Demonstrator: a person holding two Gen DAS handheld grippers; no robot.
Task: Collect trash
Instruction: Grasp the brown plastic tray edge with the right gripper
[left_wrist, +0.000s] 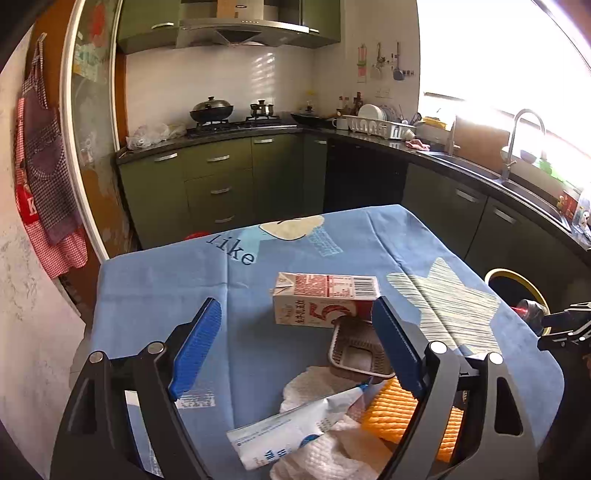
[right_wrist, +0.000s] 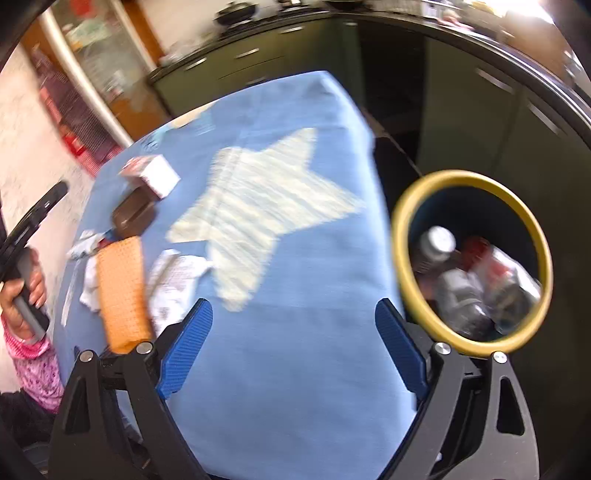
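Right now both claws are spread wide and hold nothing. The left claw hovers over the near edge of the desk, above a heap of trash; that suits a reach into the pile, I judge. Between its fingers lie a white paper towel and a white-and-blue wrapper resting on it, with small print too fine to read. Just beside them sit an orange ribbed sponge and a tipped brown plastic tray. Behind the tray a milk carton lies on its side, showing a barcode, a large red "5" and Chinese characters I cannot make out. The blue cloth carries the word "like".

The right claw is over the desk's right edge, next to the yellow-rimmed bin standing on the floor just off that edge, handy for dropping. Bottles and wrappers already lie inside, though blurred. A crumpled printed paper lies nearest this claw.
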